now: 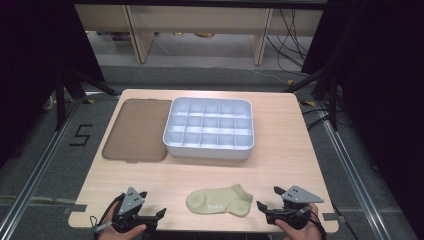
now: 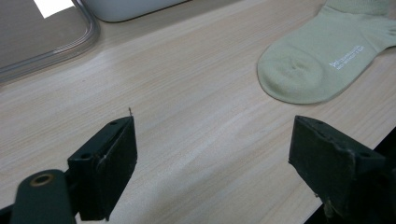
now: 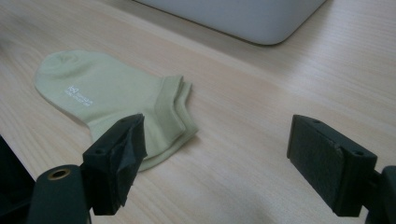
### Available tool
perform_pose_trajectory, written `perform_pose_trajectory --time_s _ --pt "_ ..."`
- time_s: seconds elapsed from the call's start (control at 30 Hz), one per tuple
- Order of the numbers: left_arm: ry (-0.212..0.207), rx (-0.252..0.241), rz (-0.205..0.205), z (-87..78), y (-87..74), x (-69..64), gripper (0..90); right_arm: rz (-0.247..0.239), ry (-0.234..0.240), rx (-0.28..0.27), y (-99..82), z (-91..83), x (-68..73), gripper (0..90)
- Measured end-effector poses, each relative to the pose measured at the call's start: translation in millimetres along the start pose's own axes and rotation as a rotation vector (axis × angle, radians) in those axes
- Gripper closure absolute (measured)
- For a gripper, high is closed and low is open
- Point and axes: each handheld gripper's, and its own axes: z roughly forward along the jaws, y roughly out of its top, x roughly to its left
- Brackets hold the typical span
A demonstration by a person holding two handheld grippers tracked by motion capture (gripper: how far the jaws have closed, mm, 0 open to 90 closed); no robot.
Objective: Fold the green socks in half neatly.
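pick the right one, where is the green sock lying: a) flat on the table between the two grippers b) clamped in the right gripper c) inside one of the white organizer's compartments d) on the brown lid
a: the green sock lies flat on the bare table near its front edge, between the left gripper and the right gripper, both open and apart from it.

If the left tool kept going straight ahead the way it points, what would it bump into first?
Probably nothing at first: the left tool faces bare table, with the green sock off to one side. Farther along it would likely meet the white divided box, though depth is hard to judge.
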Motion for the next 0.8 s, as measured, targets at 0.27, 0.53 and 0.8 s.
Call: perform_pose_trajectory --time_s 0.27,0.53,0.8 --pt "0.001 0.023 0.006 0.9 -1.3 1.3 15.3 0.021 -0.012 -0.001 -0.3 -0.7 1.3 21.0" --pt "-0.045 0.002 -0.033 7.6 0.2 -3.1 16.1 0.018 -0.006 -0.009 1.1 -0.1 1.8 22.3" --pt "-0.066 0.028 -0.033 22.1 8.7 -11.1 20.5 -0.041 0.011 -0.013 3.1 3.3 0.9 26.1"
